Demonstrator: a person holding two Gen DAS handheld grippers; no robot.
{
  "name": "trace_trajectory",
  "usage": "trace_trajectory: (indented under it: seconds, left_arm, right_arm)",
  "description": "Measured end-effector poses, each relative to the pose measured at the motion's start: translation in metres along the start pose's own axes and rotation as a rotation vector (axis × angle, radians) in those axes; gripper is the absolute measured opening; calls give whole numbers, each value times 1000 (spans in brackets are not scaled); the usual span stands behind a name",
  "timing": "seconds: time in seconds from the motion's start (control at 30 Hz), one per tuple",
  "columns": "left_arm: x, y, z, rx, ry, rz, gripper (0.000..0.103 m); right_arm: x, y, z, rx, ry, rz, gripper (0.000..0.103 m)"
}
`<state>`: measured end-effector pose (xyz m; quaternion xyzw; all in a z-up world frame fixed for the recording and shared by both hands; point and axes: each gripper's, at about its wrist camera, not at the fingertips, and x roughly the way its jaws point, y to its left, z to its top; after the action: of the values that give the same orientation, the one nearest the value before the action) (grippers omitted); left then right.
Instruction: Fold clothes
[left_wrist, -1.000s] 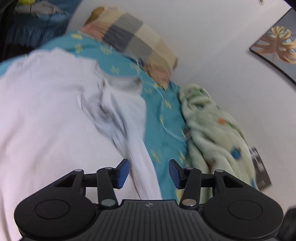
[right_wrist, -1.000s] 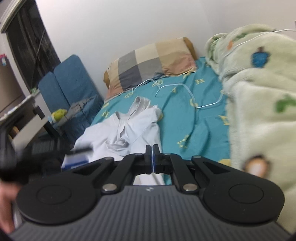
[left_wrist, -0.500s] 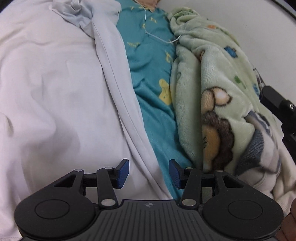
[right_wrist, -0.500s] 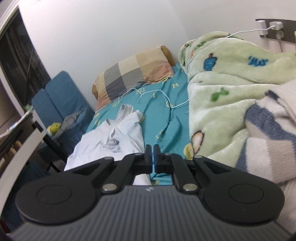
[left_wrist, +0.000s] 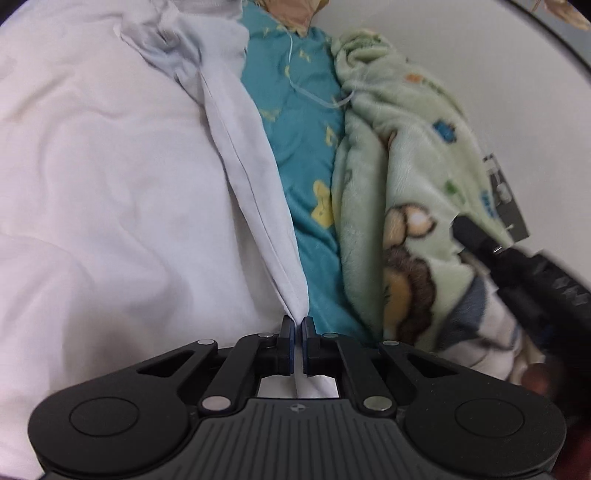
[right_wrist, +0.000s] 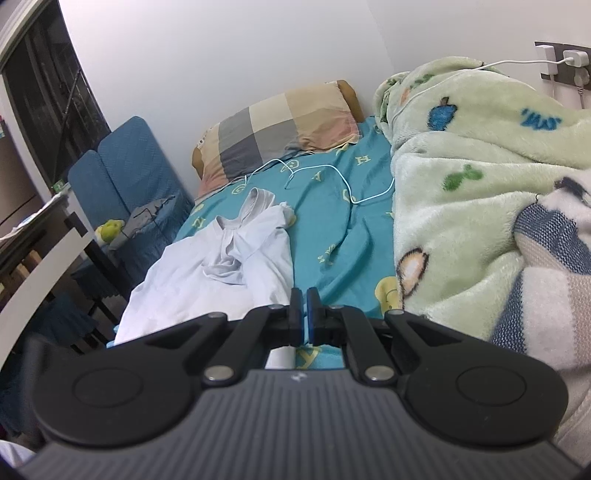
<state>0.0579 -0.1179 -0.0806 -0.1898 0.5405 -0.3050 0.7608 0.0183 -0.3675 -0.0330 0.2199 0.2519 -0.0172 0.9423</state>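
Observation:
A pale white-lilac shirt (left_wrist: 110, 206) lies spread on the teal bedsheet (left_wrist: 306, 147). My left gripper (left_wrist: 298, 325) is shut on the shirt's right hem edge, with cloth pinched between the blue pads. In the right wrist view the same shirt (right_wrist: 221, 269) lies rumpled, collar toward the pillow. My right gripper (right_wrist: 304, 299) is shut, its tips at the shirt's near right edge; white cloth shows behind the jaws, but whether it is held I cannot tell. The right gripper also shows as a dark shape at the right of the left wrist view (left_wrist: 517, 273).
A green fleece blanket (right_wrist: 480, 192) is heaped along the right side by the wall. A checked pillow (right_wrist: 284, 125) lies at the head, with a white cable (right_wrist: 332, 177) across the sheet. A blue chair (right_wrist: 129, 177) and a dark table (right_wrist: 55, 251) stand left of the bed.
My left gripper has closed from open onto the shirt's right edge after dropping low toward it. The right gripper has stayed shut and has come down toward the shirt's near edge.

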Motion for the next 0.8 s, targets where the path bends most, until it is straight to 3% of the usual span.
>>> trace_trajectory:
  seconds: [0.1,0.2,0.4,0.57,0.8]
  left_arm:
    - [-33,19,8,-45,-13,21,4]
    - [-45,38,12,-67,-1,100,4]
    - [-25,73,7,-119,47,201,4]
    - [-27,79,10,-120,38,176,4]
    - [-46,93,9,-159,12,118,5]
  right_arm:
    - [3,1,0,0,7,2,6]
    - [7,2,-1,-4,17,3,6]
    - [19,4,-3,-28,56,-5,6]
    - [34,16,-12,-83,148,51,6]
    - [70,46,-36,-197,424,252,7]
